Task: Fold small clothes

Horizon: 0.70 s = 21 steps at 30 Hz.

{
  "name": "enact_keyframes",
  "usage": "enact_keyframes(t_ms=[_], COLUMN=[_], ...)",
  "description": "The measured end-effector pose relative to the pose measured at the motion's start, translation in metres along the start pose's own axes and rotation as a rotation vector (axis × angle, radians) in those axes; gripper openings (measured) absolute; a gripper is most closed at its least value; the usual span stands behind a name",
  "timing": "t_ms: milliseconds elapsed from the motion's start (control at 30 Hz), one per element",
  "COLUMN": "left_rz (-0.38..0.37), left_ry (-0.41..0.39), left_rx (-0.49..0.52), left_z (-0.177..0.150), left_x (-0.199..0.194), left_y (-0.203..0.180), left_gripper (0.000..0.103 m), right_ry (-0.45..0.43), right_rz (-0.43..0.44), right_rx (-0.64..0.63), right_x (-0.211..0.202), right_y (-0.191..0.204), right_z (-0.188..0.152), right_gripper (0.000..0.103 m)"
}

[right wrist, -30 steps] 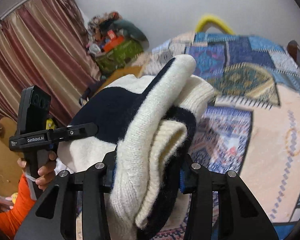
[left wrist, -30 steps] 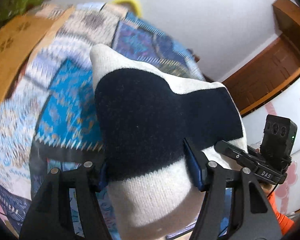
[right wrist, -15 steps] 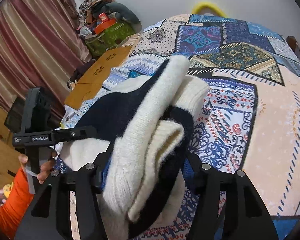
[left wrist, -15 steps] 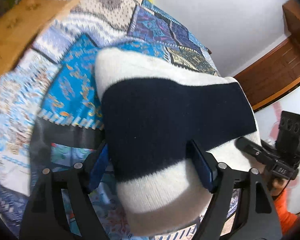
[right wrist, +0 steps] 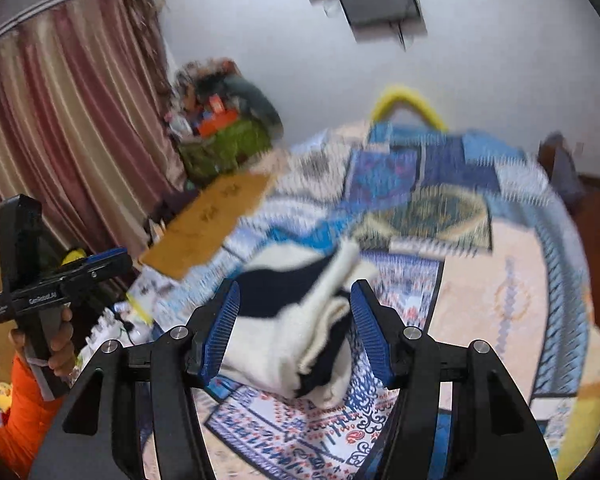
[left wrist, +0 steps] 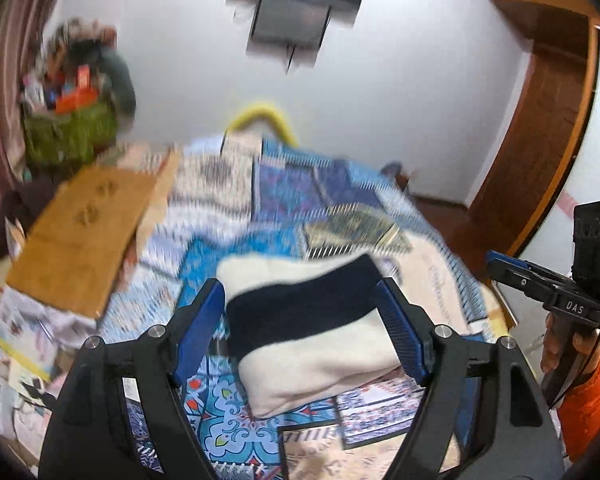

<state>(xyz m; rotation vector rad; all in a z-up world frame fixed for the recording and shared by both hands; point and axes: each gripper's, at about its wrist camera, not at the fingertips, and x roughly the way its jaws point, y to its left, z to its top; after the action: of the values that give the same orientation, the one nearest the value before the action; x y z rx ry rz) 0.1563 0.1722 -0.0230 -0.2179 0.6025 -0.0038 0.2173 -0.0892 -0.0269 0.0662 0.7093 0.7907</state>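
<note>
A folded cream and navy knit sweater [left wrist: 312, 328] lies on the patterned bedspread [left wrist: 236, 432]; it also shows in the right wrist view [right wrist: 300, 328]. My left gripper [left wrist: 300, 334] is open, its blue pads apart on either side of the sweater and clear of it. My right gripper [right wrist: 294, 330] is open too, with the sweater's folded end seen between its pads, not gripped. The right gripper also shows at the right edge of the left wrist view [left wrist: 500, 268], and the left gripper at the left of the right wrist view [right wrist: 112, 258]. Both views are motion-blurred.
A wooden board [left wrist: 80, 240] lies at the bed's left side. A green bag with clutter [left wrist: 68, 128] stands in the far left corner by the curtains [right wrist: 68, 128]. A wooden door frame [left wrist: 540, 140] is at the right. A dark box is mounted on the wall [left wrist: 296, 8].
Both grippers have opened and let go of the sweater, which now lies on the bedspread. Both have pulled back and tilted up, so the wall now shows.
</note>
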Motion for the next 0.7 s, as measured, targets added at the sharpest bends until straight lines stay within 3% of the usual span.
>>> enact_keyframes(t_ms=[200,333,433,700], left_rz=[0.023,0.078,0.129,0.163], left_ry=[-0.201,-0.315,-0.389,-0.419], left_rx=[0.068,0.111,0.143,0.14], left_z=[0.003,-0.01,-0.023,-0.047], left_x=[-0.076,-0.116,-0.136,-0.152], left_y=[-0.041,-0.065,-0.08,-0.092], left_gripper=[0.077,0.077,0.078,0.095], right_ry=[-0.188,-0.3,-0.376,-0.454], right_rz=[0.029,0.013,-0.013,-0.105], right_rx=[-0.074,-0.152,-0.195,-0.226], right_x=[-0.064,-0.1,-0.12,-0.134], right_y=[0.044,0.077,0.098,0.125], right_z=[0.007,0.0,-0.01,-0.033], right_gripper=[0.055,0.056,0.065,0.089])
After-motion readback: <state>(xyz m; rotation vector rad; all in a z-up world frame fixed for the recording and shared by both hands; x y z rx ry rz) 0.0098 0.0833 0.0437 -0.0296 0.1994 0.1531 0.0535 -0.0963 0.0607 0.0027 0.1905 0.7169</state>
